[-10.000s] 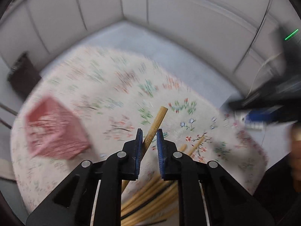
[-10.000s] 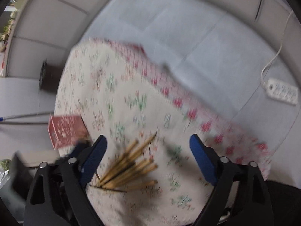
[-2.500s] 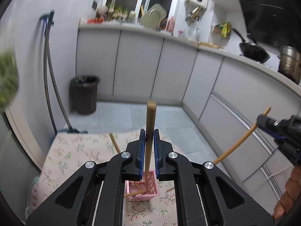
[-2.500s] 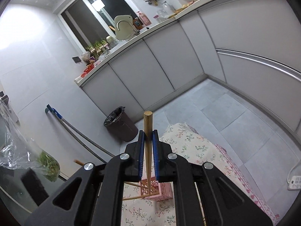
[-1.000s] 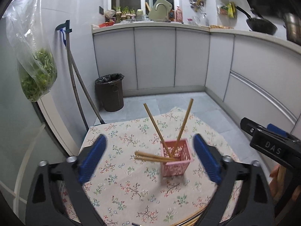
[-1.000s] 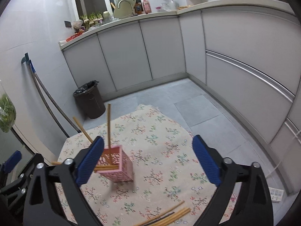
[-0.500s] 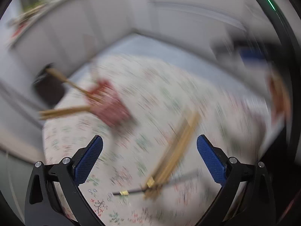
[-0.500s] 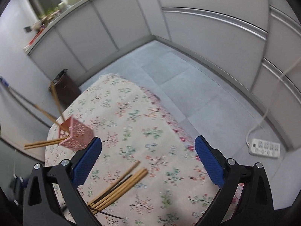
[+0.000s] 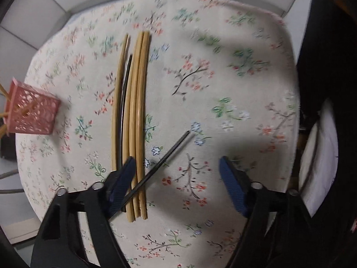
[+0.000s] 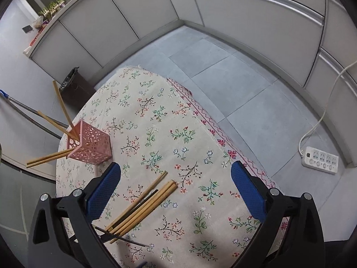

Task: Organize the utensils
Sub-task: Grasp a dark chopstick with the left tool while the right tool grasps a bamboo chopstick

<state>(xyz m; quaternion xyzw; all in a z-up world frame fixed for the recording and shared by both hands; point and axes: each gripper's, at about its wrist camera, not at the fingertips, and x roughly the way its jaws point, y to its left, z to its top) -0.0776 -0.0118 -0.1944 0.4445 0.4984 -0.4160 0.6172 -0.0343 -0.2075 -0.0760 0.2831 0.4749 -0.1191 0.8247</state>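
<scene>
Several bamboo chopsticks (image 9: 133,122) lie side by side on the floral tablecloth (image 9: 234,44), with one black chopstick (image 9: 125,93) among them. A second black chopstick (image 9: 165,156) lies slanted across their near ends. My left gripper (image 9: 177,178) points straight down over those ends. Its jaws are closing; the slanted black chopstick runs between them, and the pads touch nothing. The pink lattice holder (image 9: 31,114) stands at the left with several chopsticks in it (image 10: 64,111). My right gripper (image 10: 175,193) hangs open above the same bundle (image 10: 145,207), holding nothing.
The holder (image 10: 91,145) stands near the table's far left edge. On the grey tile floor sit a dark bin (image 10: 75,87), a mop handle (image 10: 29,116) and a white power strip (image 10: 320,159). A person's dark clothing (image 9: 323,67) borders the table's right side.
My left gripper has dropped and tipped from looking across the kitchen to looking straight down on the loose chopsticks, and its jaws are narrower. The right gripper tilted down toward the table.
</scene>
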